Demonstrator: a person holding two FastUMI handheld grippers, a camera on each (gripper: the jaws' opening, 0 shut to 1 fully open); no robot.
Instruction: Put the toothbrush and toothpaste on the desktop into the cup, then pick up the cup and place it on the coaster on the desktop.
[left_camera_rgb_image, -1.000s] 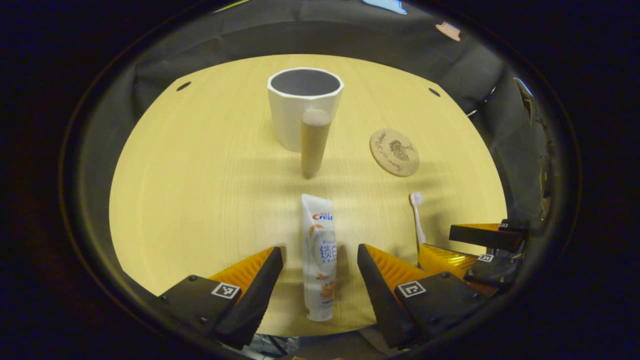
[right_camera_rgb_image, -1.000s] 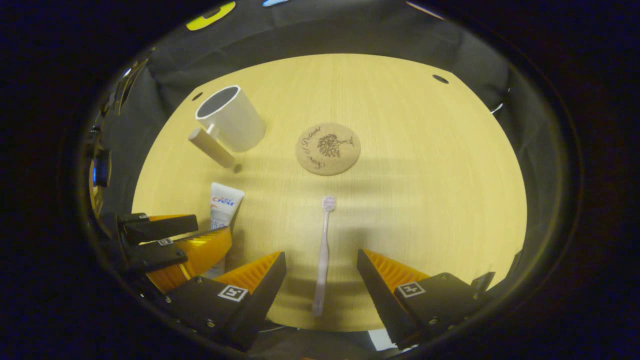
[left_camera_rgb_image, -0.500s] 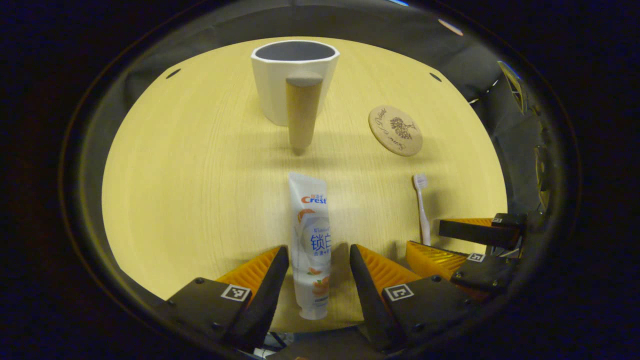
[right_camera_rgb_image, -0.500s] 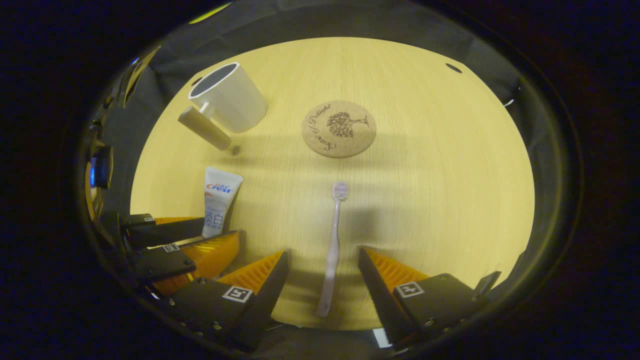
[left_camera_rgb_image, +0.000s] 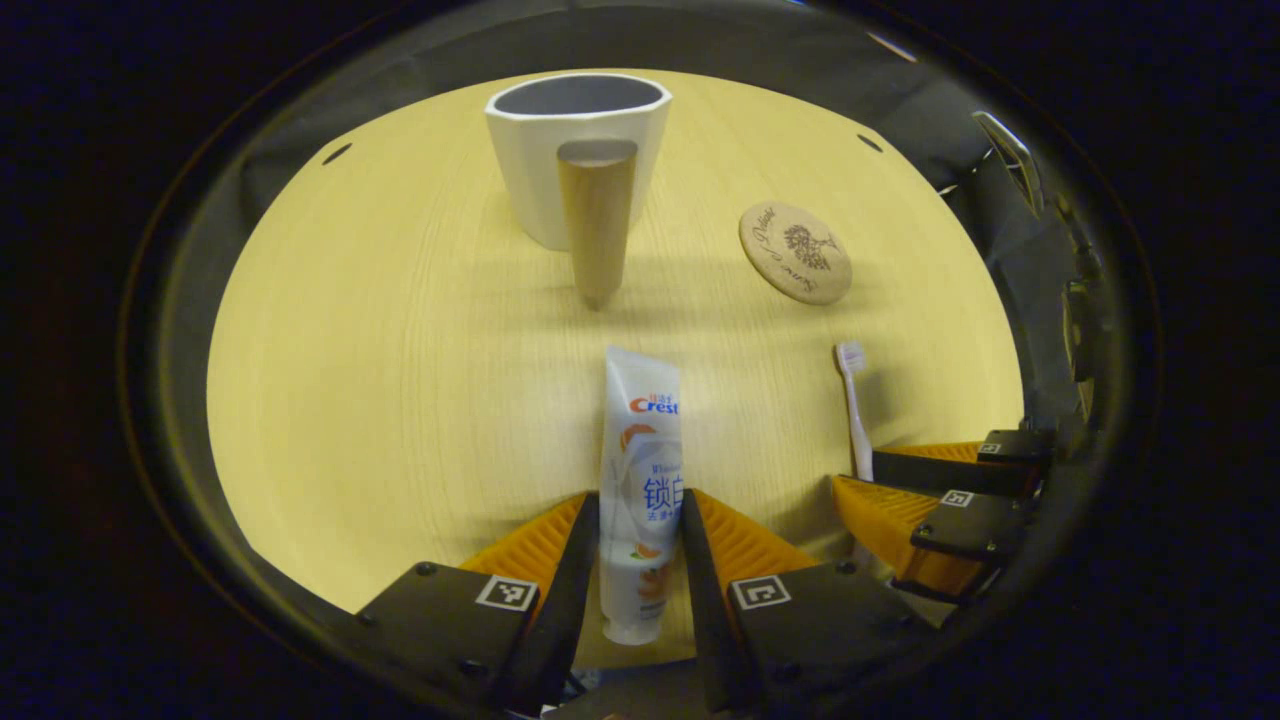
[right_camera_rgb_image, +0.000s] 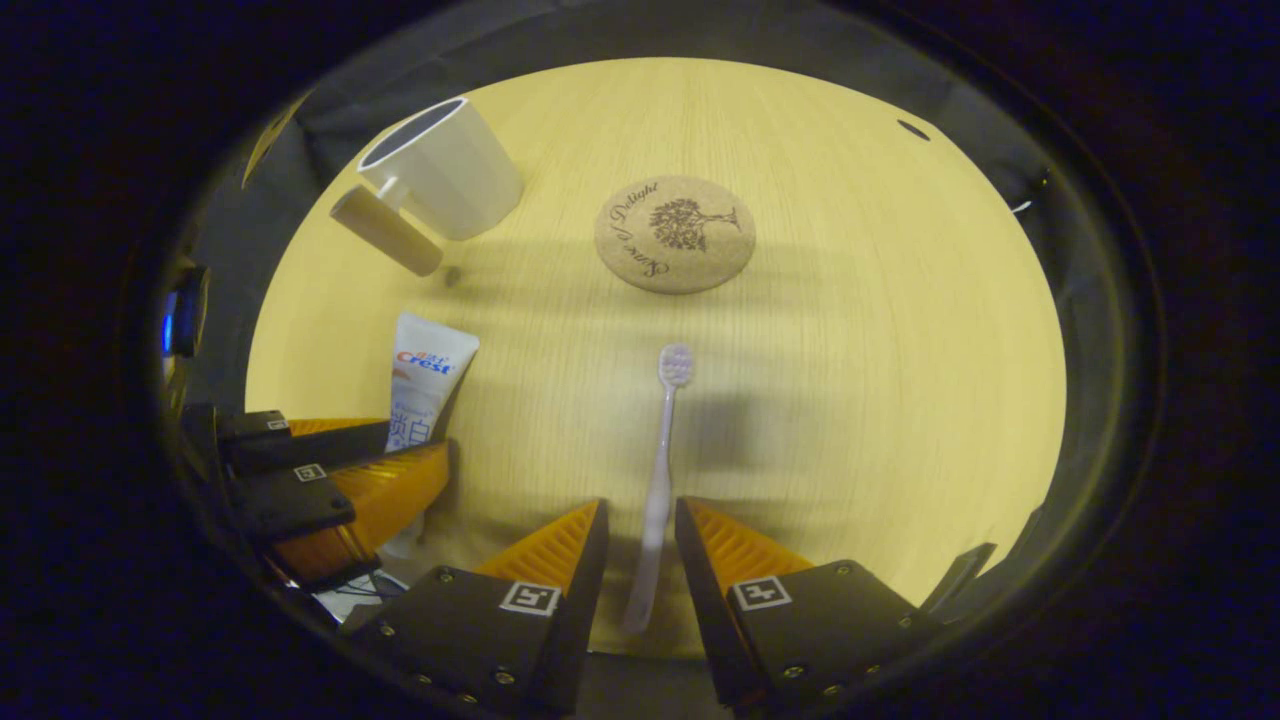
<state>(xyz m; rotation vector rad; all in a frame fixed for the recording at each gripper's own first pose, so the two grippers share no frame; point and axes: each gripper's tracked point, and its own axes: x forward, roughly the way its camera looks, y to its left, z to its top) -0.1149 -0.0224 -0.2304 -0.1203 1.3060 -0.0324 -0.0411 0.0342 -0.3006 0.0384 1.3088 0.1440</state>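
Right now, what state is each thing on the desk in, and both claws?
Cup: upright, empty.
Toothpaste: flat, between left claw fingers.
Toothbrush: flat, right claw fingers close either side, contact unclear.
Coaster: flat, bare.

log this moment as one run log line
left gripper: shut on toothpaste | right gripper: closing around toothbrush | cup: empty
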